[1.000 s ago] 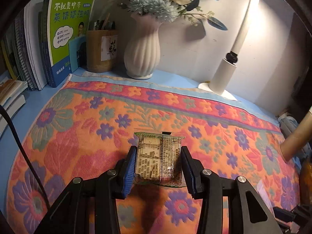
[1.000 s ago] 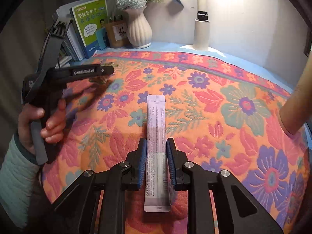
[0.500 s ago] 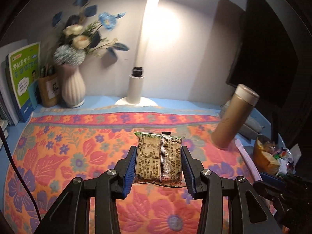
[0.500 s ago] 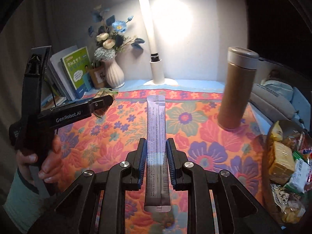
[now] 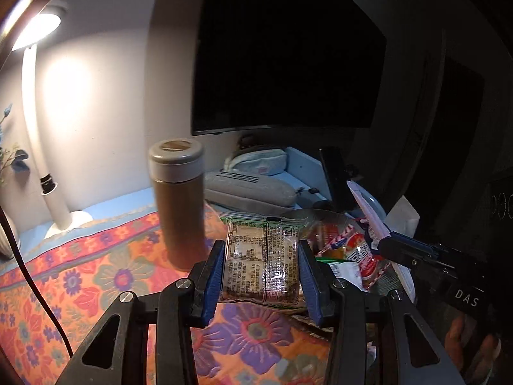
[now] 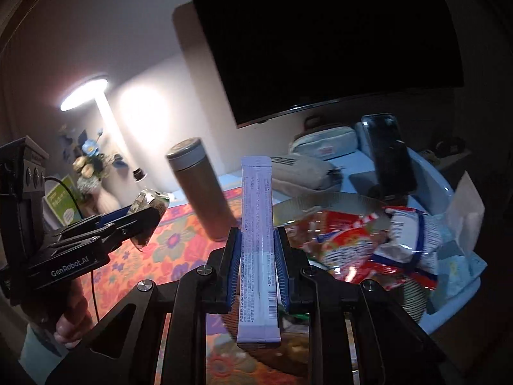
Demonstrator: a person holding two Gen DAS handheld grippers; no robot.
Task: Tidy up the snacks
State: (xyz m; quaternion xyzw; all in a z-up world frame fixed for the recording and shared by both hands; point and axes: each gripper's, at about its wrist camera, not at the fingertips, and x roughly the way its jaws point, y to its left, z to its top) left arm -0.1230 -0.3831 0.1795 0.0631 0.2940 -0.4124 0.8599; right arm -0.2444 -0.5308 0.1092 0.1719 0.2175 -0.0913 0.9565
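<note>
While both tools hang above the floral cloth, the scene reads from left to right:

Desk lamp (image 5: pixel 48 173): lit, at the far left on the blue tabletop, against the wall.
Brown flask (image 5: pixel 179 205): upright on the floral cloth (image 5: pixel 96 276), just left of the left gripper's load.
Left gripper (image 5: pixel 261 271): narrowed onto a clear snack packet (image 5: pixel 261 263), blue pads pressing both of its side edges; the packet is off the cloth, its printed label facing the camera.
Snack bowl (image 6: pixel 323 200): right of the flask, heaped with red and white wrappers (image 6: pixel 352 250).
Right gripper (image 6: pixel 258 266): closed tight on a long pale sachet stick (image 6: pixel 258 224), gripped around its lower half, its upper end rising clear beside the bowl's near rim.
</note>
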